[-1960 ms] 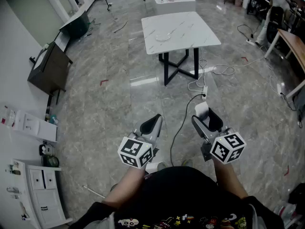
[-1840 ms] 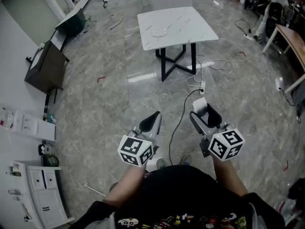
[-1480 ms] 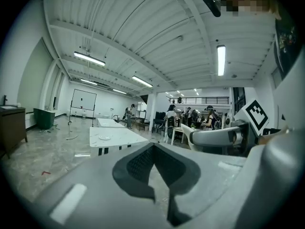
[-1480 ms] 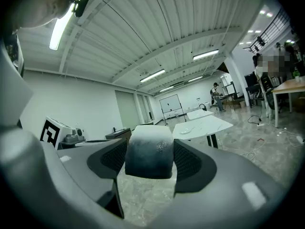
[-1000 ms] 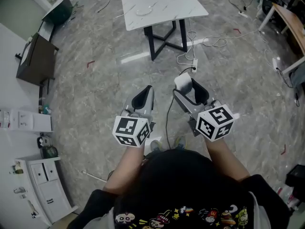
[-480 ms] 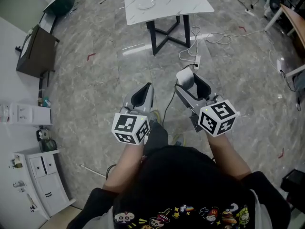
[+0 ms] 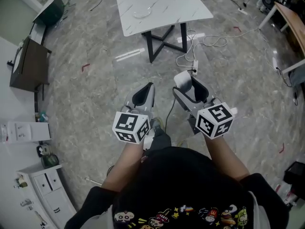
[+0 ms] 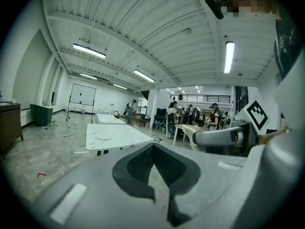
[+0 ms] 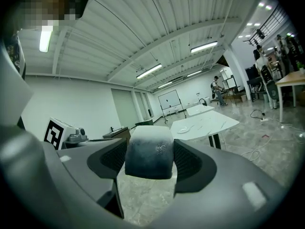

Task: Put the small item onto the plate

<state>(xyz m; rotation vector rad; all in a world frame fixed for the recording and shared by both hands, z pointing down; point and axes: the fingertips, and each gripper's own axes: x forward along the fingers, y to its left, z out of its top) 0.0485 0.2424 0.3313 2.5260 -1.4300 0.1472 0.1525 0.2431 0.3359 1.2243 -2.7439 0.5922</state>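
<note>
Both claws are held side by side, low, just ahead of the person's dark shirt point(image 7: 181, 185).

- Left claw point(image 7: 147, 90): clenched. Its own view shows the jaws meeting at the tips with nothing between them.
- Right claw point(image 7: 187, 84): grasping the small item point(image 9: 148, 151), a pale block with a rounded top and a darker grey face. The item is pinched between the two ribbed pads and sticks up a little above them. In the head view it shows as a white lump at the claw's tip.
- Floor point(image 7: 95, 94): grey marble pattern. A black cable point(image 7: 174, 111) runs between the claws toward a white power strip point(image 7: 193, 64).
- Table point(image 7: 186, 6): white top on a black crossed base, well ahead of both claws.
- Plate point(image 7: 141, 13): a shallow clear dish on the table's left half, well apart from the small item.
</note>
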